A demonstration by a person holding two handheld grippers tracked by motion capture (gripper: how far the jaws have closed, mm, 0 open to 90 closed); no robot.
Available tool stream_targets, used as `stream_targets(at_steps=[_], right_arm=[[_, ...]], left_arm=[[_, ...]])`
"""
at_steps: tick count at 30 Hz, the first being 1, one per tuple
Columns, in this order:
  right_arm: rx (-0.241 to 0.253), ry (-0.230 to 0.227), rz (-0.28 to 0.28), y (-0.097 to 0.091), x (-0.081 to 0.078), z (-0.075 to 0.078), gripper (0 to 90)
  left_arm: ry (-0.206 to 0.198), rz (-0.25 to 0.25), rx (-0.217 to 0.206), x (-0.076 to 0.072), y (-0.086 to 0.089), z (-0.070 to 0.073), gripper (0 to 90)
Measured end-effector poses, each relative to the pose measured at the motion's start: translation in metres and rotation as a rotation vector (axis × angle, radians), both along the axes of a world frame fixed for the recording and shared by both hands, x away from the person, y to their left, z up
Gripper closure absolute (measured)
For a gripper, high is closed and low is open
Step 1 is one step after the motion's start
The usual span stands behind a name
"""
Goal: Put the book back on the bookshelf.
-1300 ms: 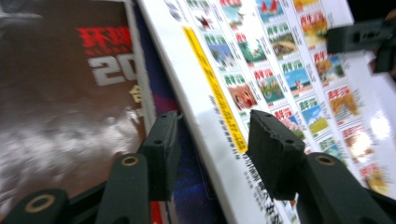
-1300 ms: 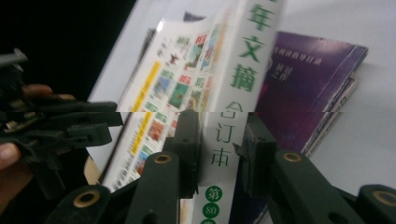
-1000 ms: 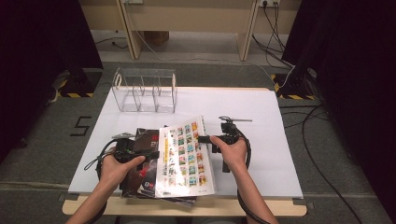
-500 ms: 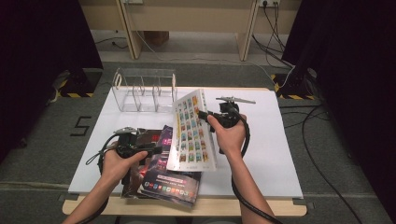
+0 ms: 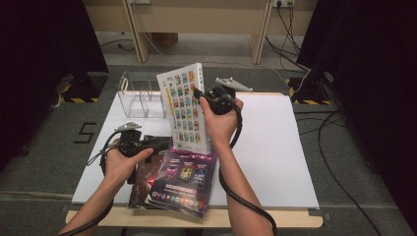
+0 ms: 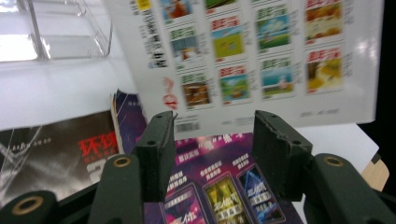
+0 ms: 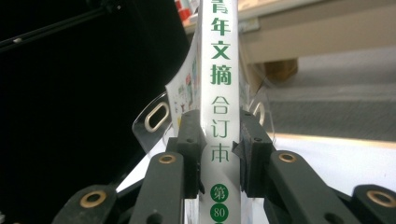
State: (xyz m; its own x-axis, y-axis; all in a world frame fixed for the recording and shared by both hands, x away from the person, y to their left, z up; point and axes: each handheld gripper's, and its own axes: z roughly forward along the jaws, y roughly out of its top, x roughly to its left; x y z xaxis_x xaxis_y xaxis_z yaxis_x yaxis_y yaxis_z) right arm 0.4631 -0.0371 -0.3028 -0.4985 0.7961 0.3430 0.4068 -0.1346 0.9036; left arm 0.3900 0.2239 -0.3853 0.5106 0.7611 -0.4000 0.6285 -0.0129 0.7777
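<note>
My right tool [image 5: 200, 95] clamps the white book [image 5: 184, 105] by its spine, upright above the tabletop [image 5: 275, 147]. My left tool [image 6: 210, 140] is apart, just opening, over the partly hidden magazines [image 5: 179, 182].

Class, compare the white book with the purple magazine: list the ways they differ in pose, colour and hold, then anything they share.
1. The white book stands nearly upright, lifted off the table; the purple magazine lies flat on it.
2. The white book is clamped at its spine by the right claw; the purple magazine is in no claw.
3. The white book's cover is pale; the purple magazine's is dark.

Both covers show rows of small pictures.
</note>
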Motion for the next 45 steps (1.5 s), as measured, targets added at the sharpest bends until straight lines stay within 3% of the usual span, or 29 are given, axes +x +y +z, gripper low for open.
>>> stream_targets(at_steps=[3,6,8,12,14,18,22,26,27,29,30,32,34,40,45], right_arm=[[-0.028,-0.039,-0.022,0.012,-0.004,-0.008,74.1],[-0.081,-0.055,-0.025,0.015,-0.018,-0.018,74.0],[-0.082,-0.056,-0.027,0.015,-0.020,-0.020,74.0],[-0.072,-0.042,-0.024,0.009,-0.033,-0.030,73.9],[-0.077,-0.009,-0.020,0.007,-0.037,-0.039,73.9],[-0.066,0.015,-0.009,0.006,-0.036,-0.045,74.0],[-0.045,0.035,-0.001,0.004,-0.029,-0.039,74.1],[-0.017,0.007,0.003,0.005,-0.020,-0.022,74.2],[-0.033,-0.047,-0.015,0.010,-0.017,-0.011,74.2],[-0.034,-0.063,-0.020,0.011,-0.017,-0.008,74.2],[-0.043,-0.112,-0.035,0.015,-0.015,-0.002,74.2],[-0.044,-0.123,-0.040,0.017,-0.015,0.000,74.2],[-0.071,-0.167,-0.059,0.022,-0.014,0.003,74.2],[-0.039,-0.167,-0.087,0.024,-0.004,0.003,74.2],[-0.035,-0.140,-0.087,0.026,-0.001,-0.003,74.2]], left_arm=[[-0.012,-0.002,0.008,0.000,-0.003,0.001,46.4],[-0.015,0.000,0.004,-0.001,-0.003,0.000,45.8],[-0.018,0.000,0.007,-0.001,-0.004,-0.001,45.5],[-0.027,-0.018,-0.002,-0.004,-0.014,0.000,43.2],[-0.028,-0.044,-0.014,-0.006,-0.024,0.003,41.0],[-0.039,-0.060,0.001,-0.007,-0.032,0.005,39.9],[-0.044,-0.044,-0.014,-0.007,-0.029,0.006,40.0],[-0.079,-0.007,-0.029,-0.009,-0.015,0.014,40.4],[-0.089,0.010,-0.034,-0.009,-0.008,0.017,40.5],[-0.092,0.019,-0.036,-0.009,-0.005,0.019,40.5],[-0.097,0.029,-0.041,-0.009,0.000,0.020,40.5],[-0.098,0.031,-0.041,-0.009,0.002,0.020,40.5],[-0.092,0.033,-0.037,-0.009,0.005,0.019,40.5],[-0.072,0.033,-0.032,-0.007,0.008,0.013,40.5],[-0.076,0.030,-0.025,-0.005,0.002,0.014,40.6]])
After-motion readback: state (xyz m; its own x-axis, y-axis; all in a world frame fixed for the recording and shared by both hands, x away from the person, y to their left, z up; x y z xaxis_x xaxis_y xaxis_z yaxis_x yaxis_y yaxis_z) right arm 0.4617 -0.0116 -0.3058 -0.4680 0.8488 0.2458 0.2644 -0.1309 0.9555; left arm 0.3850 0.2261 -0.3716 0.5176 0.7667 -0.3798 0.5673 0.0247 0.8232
